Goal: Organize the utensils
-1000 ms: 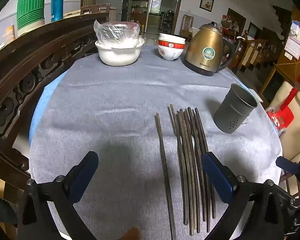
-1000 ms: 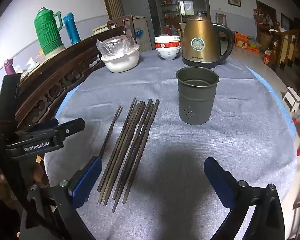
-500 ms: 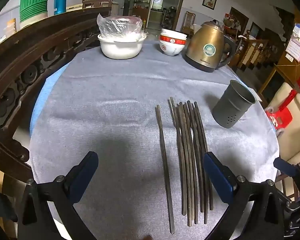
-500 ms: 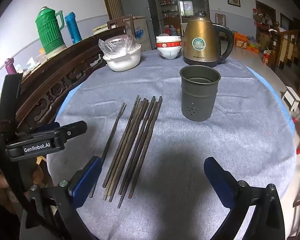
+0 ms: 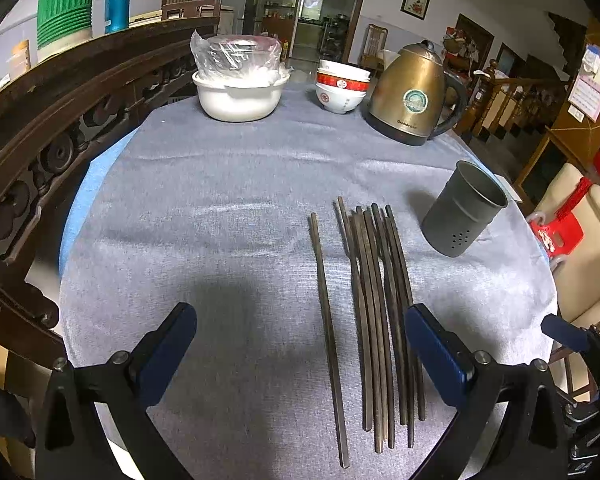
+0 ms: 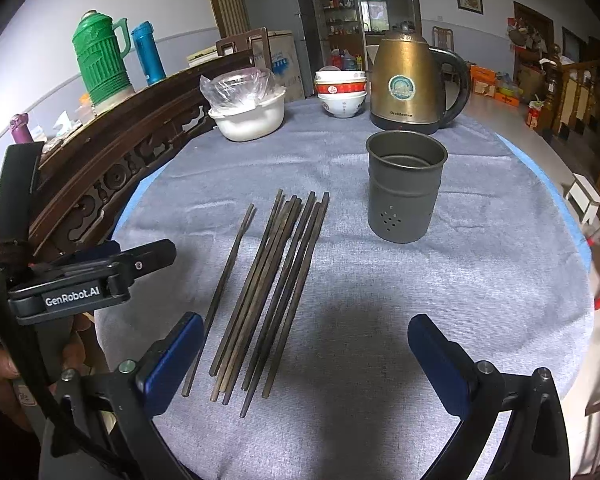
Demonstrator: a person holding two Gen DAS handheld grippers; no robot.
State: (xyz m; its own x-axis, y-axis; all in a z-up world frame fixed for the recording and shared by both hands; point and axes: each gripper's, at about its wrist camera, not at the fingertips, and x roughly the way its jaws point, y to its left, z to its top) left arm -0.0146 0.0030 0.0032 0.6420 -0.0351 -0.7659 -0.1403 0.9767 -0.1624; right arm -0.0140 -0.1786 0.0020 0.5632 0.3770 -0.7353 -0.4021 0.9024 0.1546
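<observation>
Left wrist view shows your left gripper (image 5: pixel 300 350) spread wide, its blue-padded fingers (image 5: pixel 168 350) clasping nothing and hovering over the grey cloth-covered round table (image 5: pixel 204 240). Between them, toward 1 o'clock, lies the single dark wooden chopstick (image 5: pixel 327 332), apart from the bundle of dark chopsticks (image 5: pixel 382 320), which runs beside and partly under your 3 o'clock finger. The grey perforated metal utensil cup (image 5: pixel 462 216) stands upright at 2 o'clock, clear of the bundle. At 12 o'clock sit a white bowl covered in plastic film (image 5: pixel 240 88), stacked red-and-white bowls (image 5: pixel 342 88) and a brass-coloured electric kettle (image 5: pixel 414 100).

Right wrist view shows your right gripper (image 6: pixel 306 360) equally wide and empty, with the bundle (image 6: pixel 274 284) at 11 o'clock, the cup (image 6: pixel 404 188) at 1 o'clock, and your left gripper (image 6: pixel 92 276) at 9 o'clock.
</observation>
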